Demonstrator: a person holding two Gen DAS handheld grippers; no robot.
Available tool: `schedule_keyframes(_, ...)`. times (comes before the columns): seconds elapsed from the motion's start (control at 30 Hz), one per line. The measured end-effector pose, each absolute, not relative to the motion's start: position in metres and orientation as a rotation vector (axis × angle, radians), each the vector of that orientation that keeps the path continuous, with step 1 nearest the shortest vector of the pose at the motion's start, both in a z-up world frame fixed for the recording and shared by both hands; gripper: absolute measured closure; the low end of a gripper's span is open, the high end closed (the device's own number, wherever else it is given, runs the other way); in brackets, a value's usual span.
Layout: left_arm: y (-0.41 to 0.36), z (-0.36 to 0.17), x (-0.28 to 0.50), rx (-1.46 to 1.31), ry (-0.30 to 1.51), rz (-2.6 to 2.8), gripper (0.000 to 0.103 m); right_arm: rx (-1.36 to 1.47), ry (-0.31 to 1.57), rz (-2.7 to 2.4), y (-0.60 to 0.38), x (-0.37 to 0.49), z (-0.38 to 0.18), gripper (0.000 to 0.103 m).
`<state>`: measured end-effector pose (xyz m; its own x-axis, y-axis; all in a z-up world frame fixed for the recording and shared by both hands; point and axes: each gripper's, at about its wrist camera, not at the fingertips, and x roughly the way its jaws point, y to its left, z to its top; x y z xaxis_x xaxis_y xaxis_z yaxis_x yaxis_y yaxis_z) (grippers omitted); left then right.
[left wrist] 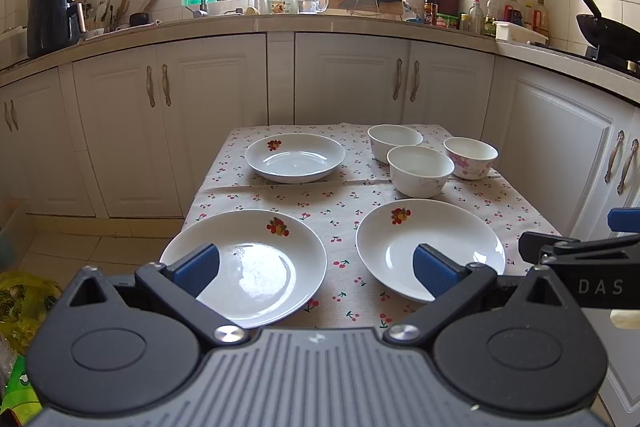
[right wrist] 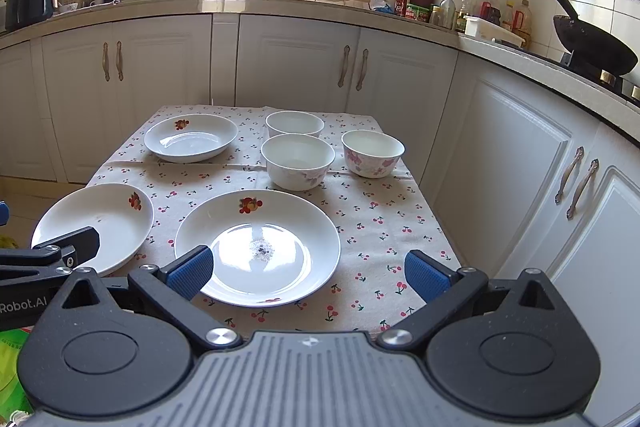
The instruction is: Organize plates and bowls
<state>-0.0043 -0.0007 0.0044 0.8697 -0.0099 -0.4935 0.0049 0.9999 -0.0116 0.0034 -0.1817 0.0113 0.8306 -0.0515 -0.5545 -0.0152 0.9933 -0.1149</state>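
Note:
Three white plates with a fruit print lie on the cherry-print tablecloth: near left (left wrist: pixel 252 263) (right wrist: pixel 100 223), near right (left wrist: pixel 436 243) (right wrist: pixel 260 239), far left (left wrist: pixel 295 155) (right wrist: pixel 191 137). Three white bowls stand at the far right: back (left wrist: pixel 394 139) (right wrist: pixel 295 123), middle (left wrist: pixel 420 169) (right wrist: pixel 298 159), right with pink flowers (left wrist: pixel 471 155) (right wrist: pixel 373 151). My left gripper (left wrist: pixel 316 269) is open and empty, above the table's near edge between the two near plates. My right gripper (right wrist: pixel 306 273) is open and empty, above the near right plate's front.
The small table (left wrist: pixel 352 211) stands in a kitchen, with white cabinets (left wrist: pixel 352 79) behind and to the right (right wrist: pixel 520 163). The counter holds a tap, bottles, a cutting board and a black wok (right wrist: pixel 592 39). A yellow bag (left wrist: pixel 20 303) lies on the floor at left.

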Motion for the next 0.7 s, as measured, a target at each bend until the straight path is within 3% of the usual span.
schedule_keyframes(0.7,-0.0007,0.0027,-0.0035,-0.011,0.515,-0.010,0.001,-0.119,0.583,-0.028,-0.1816,0.0026,0.0105,0.000)
